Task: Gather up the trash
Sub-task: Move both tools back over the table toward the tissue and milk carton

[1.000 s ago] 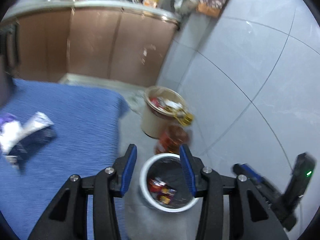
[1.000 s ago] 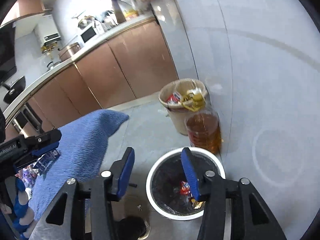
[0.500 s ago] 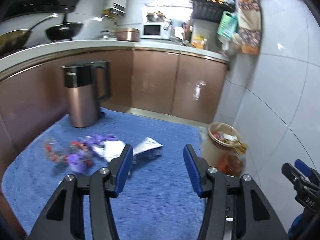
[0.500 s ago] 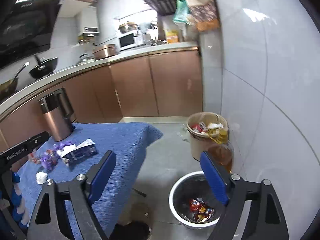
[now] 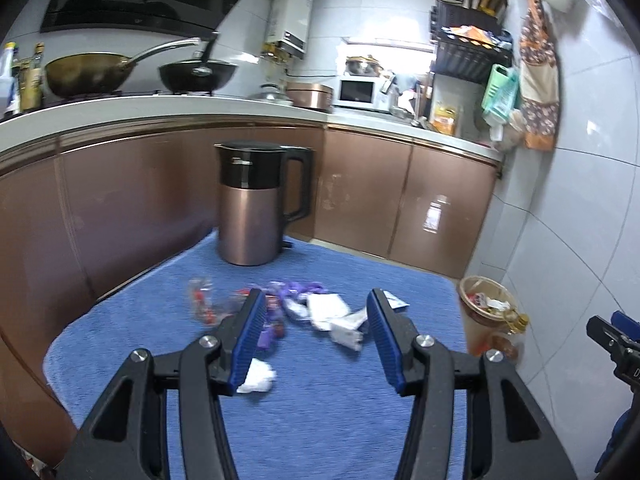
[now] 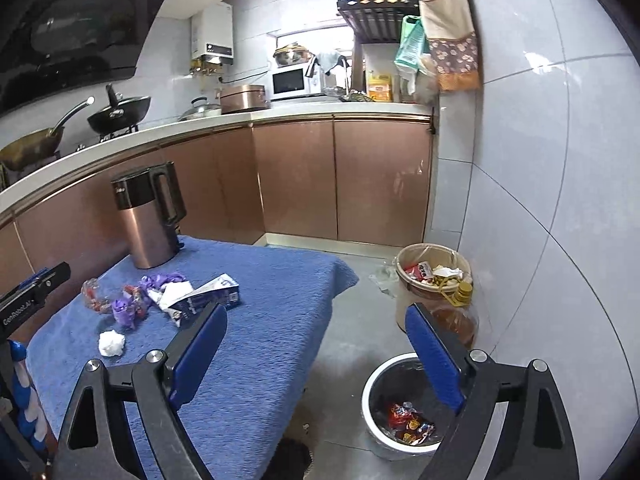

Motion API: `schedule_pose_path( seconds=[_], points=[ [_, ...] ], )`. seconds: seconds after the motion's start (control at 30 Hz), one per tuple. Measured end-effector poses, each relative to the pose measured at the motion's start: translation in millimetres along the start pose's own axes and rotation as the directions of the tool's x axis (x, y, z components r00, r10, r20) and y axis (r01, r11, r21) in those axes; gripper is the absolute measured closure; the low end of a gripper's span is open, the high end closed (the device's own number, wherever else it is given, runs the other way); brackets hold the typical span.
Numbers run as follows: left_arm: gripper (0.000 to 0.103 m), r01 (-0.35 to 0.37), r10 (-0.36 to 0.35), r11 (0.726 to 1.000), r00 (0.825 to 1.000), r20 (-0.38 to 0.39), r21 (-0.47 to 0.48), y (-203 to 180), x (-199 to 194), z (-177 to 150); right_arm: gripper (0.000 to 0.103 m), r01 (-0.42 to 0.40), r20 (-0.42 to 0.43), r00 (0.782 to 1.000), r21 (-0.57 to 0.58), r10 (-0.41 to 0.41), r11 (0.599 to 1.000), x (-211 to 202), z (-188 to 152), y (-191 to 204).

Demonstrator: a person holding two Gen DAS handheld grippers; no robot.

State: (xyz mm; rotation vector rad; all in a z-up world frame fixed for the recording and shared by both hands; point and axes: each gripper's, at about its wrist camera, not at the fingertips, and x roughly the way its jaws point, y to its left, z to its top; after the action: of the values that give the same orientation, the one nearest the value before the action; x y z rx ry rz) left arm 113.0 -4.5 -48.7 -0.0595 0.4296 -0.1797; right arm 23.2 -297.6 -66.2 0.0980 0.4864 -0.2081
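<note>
Blue-clothed table (image 6: 264, 344) strewn with trash: milk carton (image 6: 208, 298), purple wrappers (image 6: 124, 308), crumpled tissue (image 6: 111, 343) beside copper kettle (image 6: 146, 216). On floor, white-rimmed bin (image 6: 374, 384) holding wrappers, beige bin (image 6: 416, 292) behind. Right gripper (image 6: 316, 356) gaping wide, just opened, empty. Left gripper (image 5: 316, 336) half-open above litter, gripping nothing.

Copper cabinets (image 6: 340, 184), white counter (image 6: 280, 114), grey tiled wall (image 6: 540, 160)

copper kettle (image 5: 256, 208) upright on blue cloth (image 6: 260, 360). two woks (image 5: 90, 72) on stove, microwave (image 6: 294, 82) on counter, oil bottle (image 6: 456, 312) on floor by wall.
</note>
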Motion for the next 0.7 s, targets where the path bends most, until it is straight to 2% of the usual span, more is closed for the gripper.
schedule_pose_path(
  seconds=[0.37, 0.7],
  points=[
    [0.052, -0.091, 0.091, 0.996, 0.995, -0.028, 0.001, 50.4, 4.5, -14.3, 0.013, -0.055, -0.058, 0.997, -0.056, 0.051, 0.997, 21.0, 2.1, 51.8],
    [0.052, -0.119, 0.118, 0.993, 0.987, -0.112, -0.001, 68.5, 32.2, -36.8, 0.013, -0.088, -0.138, 0.988, -0.078, 0.076, 0.993, 53.2, -11.2, 72.9]
  ],
)
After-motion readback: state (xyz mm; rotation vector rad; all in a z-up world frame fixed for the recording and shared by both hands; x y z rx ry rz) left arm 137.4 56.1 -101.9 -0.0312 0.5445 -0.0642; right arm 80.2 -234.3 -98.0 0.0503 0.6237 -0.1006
